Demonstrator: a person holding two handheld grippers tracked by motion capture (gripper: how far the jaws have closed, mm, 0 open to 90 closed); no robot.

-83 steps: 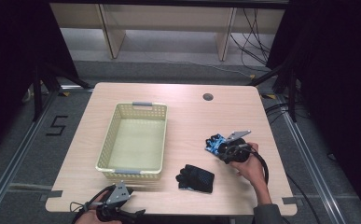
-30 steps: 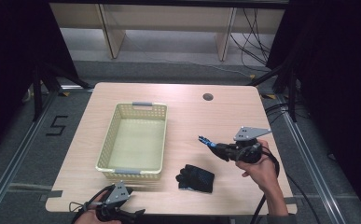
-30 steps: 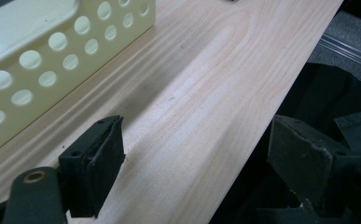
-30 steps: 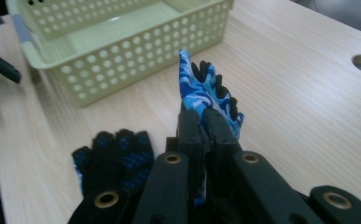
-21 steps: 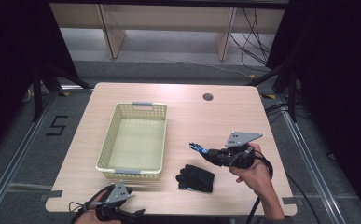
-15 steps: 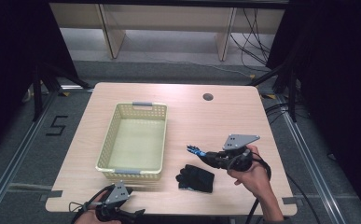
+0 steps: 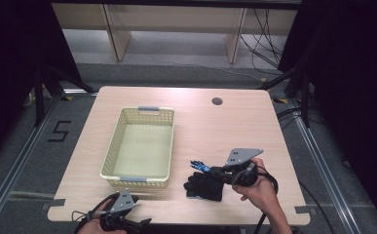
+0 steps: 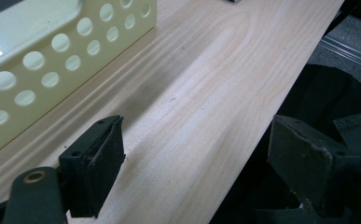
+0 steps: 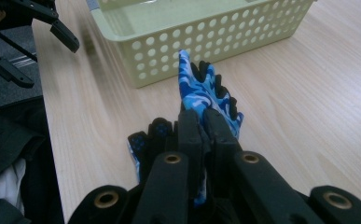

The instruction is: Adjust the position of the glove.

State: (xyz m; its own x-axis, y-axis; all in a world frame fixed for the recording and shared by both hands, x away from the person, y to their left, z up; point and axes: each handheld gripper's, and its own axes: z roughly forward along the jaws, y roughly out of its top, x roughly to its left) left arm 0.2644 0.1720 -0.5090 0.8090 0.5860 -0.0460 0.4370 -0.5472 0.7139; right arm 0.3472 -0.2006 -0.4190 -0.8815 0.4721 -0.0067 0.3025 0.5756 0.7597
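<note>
Nearest us, at the table's (image 7: 235, 122) front edge toward its left corner, we see the left gripper (image 7: 127, 225) held low with its jaws spread wide and nothing between them; in the left gripper view (image 8: 192, 172) they straddle bare wood just beside the basket's perforated wall. A little farther in, right of the front edge's middle, the right gripper (image 7: 214, 170) is clamped on a blue camouflage glove (image 7: 200, 166), whose fingers stick out past the jaw tips toward the basket; the right gripper view (image 9: 201, 122) shows the jaws pressed together over its cuff. Just under it lies a black glove (image 7: 204, 185) flat on the wood. Beyond, the pale yellow basket (image 7: 109, 155) stands left of centre, and a dark round hole (image 7: 217, 101) sits near the far edge.
</note>
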